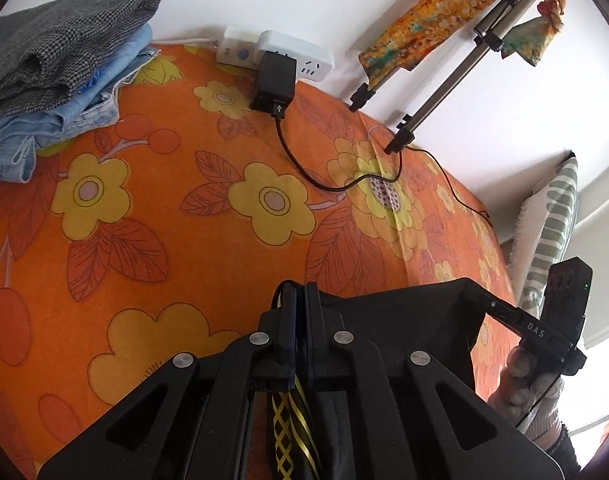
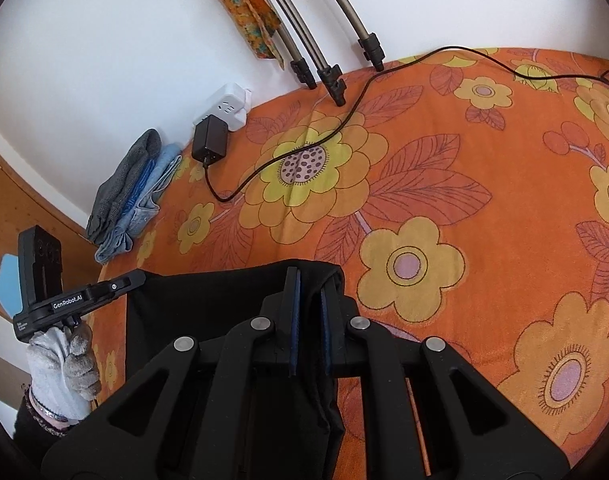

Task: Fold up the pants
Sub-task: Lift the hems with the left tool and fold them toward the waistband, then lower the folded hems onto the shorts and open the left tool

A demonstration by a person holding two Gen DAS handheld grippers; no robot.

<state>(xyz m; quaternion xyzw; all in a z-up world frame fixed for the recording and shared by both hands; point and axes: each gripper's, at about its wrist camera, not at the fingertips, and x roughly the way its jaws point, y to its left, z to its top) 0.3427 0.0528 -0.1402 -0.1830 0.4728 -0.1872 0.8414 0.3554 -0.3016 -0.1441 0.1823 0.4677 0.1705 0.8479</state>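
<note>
Black pants [image 2: 224, 292] hang stretched between both tools, so the edge stays taut over the orange flowered bed [image 1: 184, 200]. Left tool [image 1: 300, 300] is clenched on 1 corner, right tool [image 2: 309, 300] on the other, probably to lay them flat for folding.

white letters "das" stand on the black body of the right tool [image 1: 478, 296], seen from the left wrist. "genrobot.ai" stands in white on the left tool [image 2: 138, 278]; smaller white print beside it is too small to read. a usb sign marks the black charger [image 1: 274, 86].
</note>
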